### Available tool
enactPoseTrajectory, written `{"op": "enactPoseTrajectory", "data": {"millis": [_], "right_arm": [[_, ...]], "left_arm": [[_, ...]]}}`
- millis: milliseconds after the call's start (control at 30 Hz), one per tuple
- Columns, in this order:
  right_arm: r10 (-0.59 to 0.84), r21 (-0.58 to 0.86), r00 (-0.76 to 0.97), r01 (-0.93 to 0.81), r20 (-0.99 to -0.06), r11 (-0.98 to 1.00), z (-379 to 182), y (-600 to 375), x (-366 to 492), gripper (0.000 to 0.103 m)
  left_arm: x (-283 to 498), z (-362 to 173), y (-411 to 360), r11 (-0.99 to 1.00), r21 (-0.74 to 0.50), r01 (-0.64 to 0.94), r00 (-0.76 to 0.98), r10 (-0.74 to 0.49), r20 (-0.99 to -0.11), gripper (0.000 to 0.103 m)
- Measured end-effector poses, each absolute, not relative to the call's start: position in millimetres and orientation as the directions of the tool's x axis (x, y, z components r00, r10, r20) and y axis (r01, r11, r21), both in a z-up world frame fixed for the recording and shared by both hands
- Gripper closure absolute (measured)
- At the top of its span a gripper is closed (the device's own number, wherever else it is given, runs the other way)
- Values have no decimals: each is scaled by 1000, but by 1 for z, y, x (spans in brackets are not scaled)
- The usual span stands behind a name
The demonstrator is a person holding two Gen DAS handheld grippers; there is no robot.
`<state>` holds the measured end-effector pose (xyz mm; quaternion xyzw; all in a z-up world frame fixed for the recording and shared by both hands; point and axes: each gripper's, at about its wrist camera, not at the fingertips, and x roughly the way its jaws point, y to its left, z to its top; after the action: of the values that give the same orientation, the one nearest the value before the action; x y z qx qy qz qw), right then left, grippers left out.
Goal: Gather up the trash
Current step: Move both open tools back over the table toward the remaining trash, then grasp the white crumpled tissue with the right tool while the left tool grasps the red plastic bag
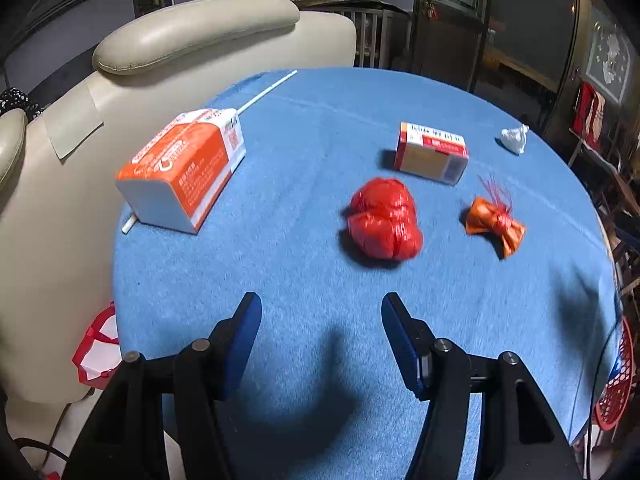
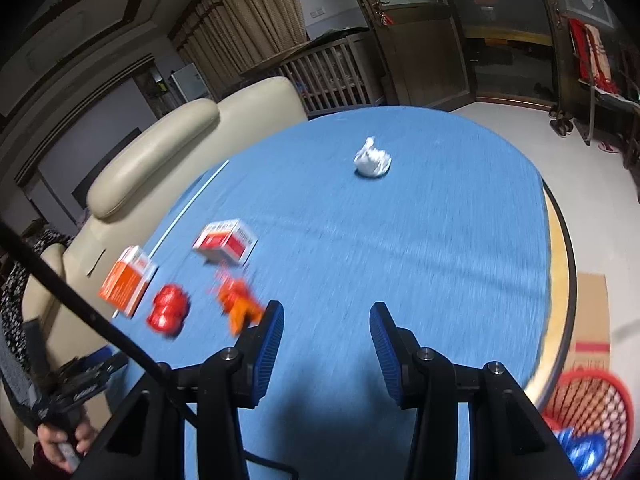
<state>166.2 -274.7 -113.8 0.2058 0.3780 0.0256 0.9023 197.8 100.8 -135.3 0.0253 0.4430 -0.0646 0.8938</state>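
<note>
1. Overhead, both the left gripper (image 1: 320, 320) and right gripper (image 2: 326, 320) hung released above bare blue tablecloth (image 1: 280, 272).
2. Mid-frame lay a crumpled red plastic bag (image 1: 384, 224); a red mesh basket (image 2: 592, 404) sat lower right, past the table's edge.

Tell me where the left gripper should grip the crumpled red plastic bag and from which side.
Across its bulging middle, coming from above: the crumpled red plastic bag sits as a rounded lump on the blue tablecloth, clear of its neighbours, straight ahead of the open left gripper. It looks soft, so a squeeze should likely hold.
</note>
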Motion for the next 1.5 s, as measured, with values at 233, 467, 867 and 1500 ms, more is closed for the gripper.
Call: {"op": "enactPoseTrajectory", "data": {"millis": [233,467,867,1500], "right_arm": [[164,371,700,154,-695,916,-112,-297,246,55],[123,347,652,228,-749,910,-127,-315,329,55],[55,284,575,318,-816,904,-166,-325,431,55],[90,241,600,177,-795,954,-160,-292,383,65]], "left_arm": [[210,-128,98,983,-52,173,601,-148,-786,40],[228,-128,97,976,-91,198,592,-193,-782,40],[264,-142,115,979,-136,151,558,-198,-806,40],[286,-152,92,939,-275,205,464,-341,-818,34]]}}
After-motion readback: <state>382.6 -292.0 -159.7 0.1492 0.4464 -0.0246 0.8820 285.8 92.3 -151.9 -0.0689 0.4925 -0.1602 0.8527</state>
